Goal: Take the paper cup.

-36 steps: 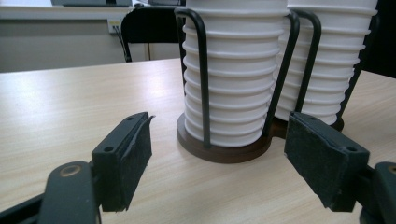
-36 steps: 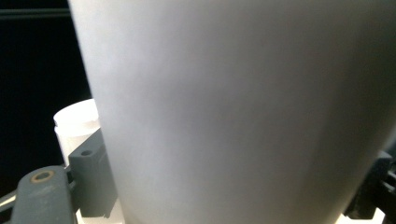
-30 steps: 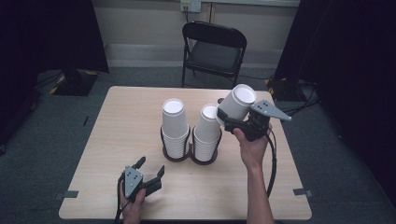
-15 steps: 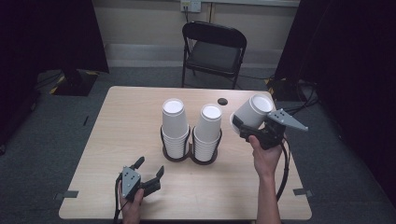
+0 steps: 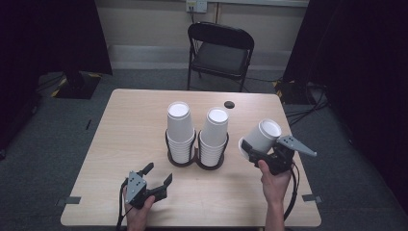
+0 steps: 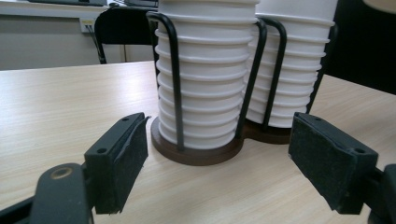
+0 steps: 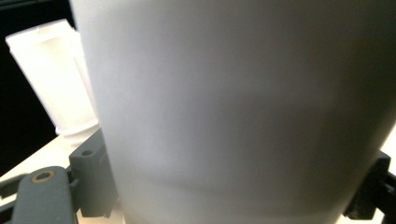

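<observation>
Two stacks of white paper cups stand upside down in a black wire double holder point(image 5: 196, 156) at the table's middle: the left stack point(image 5: 180, 130) and the right stack point(image 5: 213, 137). My right gripper point(image 5: 252, 148) is shut on a single white cup point(image 5: 262, 135), tilted and held above the table right of the holder; that cup point(image 7: 233, 107) sits close between the jaws in the right gripper view. My left gripper point(image 5: 156, 174) rests open near the front edge, its jaws empty and pointing at the left stack point(image 6: 201, 88) and the right stack point(image 6: 285, 70).
A small dark disc point(image 5: 229, 104) lies on the wooden table point(image 5: 125, 125) behind the stacks. A black folding chair point(image 5: 219, 50) stands beyond the far edge. Cables trail on the floor at the right.
My right gripper has carried the single cup away from above the right stack, rightward and down toward the table's right side. The left gripper has stayed put.
</observation>
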Motion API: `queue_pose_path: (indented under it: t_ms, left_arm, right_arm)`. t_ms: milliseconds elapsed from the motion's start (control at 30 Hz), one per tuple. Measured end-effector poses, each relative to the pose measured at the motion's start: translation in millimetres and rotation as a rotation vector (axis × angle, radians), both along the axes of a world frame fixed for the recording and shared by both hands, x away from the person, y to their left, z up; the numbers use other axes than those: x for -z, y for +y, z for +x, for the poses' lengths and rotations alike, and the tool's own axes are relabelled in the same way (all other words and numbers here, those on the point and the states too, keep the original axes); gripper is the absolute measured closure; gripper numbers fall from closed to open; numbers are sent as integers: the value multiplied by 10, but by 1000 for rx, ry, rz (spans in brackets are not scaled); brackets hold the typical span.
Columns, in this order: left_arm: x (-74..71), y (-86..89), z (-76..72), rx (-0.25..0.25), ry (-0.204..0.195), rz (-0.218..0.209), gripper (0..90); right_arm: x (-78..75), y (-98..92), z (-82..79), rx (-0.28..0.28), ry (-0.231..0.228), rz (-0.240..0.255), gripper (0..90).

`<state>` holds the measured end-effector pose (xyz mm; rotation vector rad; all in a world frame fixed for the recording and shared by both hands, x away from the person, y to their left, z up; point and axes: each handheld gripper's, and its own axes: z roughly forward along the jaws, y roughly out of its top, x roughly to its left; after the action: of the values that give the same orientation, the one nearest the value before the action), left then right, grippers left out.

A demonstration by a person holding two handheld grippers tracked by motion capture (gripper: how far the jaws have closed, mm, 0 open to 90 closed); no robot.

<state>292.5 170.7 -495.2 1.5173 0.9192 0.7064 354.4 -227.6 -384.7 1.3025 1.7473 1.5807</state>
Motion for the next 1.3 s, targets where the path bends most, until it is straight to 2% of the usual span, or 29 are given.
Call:
queue_pose_path:
  t_ms: [133, 267, 333, 467, 533, 567, 633, 700, 800, 933, 1000, 1067, 1167, 1233, 1300]
  left_arm:
    - [-6, -30, 9, 17, -2, -9, 198]
    - [-8, -70, 9, 16, -7, -17, 233]
    - [-10, -81, 6, 35, -6, -33, 234]
    - [-20, -115, 1, 35, -20, -19, 234]
    - [-33, -129, -1, 17, -44, -1, 238]
    - [-39, -134, 0, 23, -52, 4, 265]
    - [-48, -151, -1, 25, -56, 13, 265]
    - [-55, -169, 2, 53, -60, 0, 266]
    - [-65, -200, -11, 120, -74, -11, 274]
    - [-87, -263, -11, 155, -68, -12, 280]
    - [-93, -278, -2, 171, -75, -25, 272]
    - [-92, -303, 9, 193, -62, -59, 269]
    - [-79, -344, 20, 212, -69, -45, 294]
    - [-75, -369, 14, 213, -78, -42, 299]
    - [-77, -398, 10, 227, -73, -56, 297]
  right_arm:
    - [110, 11, -89, -13, 19, 14, 139]
    - [221, 70, -173, -34, 37, 46, 139]
    - [274, 91, -190, -51, 47, 72, 139]
    - [442, 136, -203, -75, 88, 131, 140]
    - [507, 179, -227, -85, 100, 138, 140]
    - [527, 197, -238, -88, 102, 140, 140]
    - [552, 230, -266, -93, 107, 141, 141]
    - [574, 262, -297, -107, 111, 171, 141]
    - [582, 328, -341, -114, 109, 166, 142]
    - [601, 394, -354, -115, 118, 167, 141]
    - [609, 421, -362, -119, 125, 185, 142]
    - [611, 462, -367, -131, 128, 202, 141]
    - [617, 543, -351, -160, 135, 234, 141]
    - [630, 598, -331, -179, 142, 228, 141]
    - [638, 646, -327, -193, 155, 230, 141]
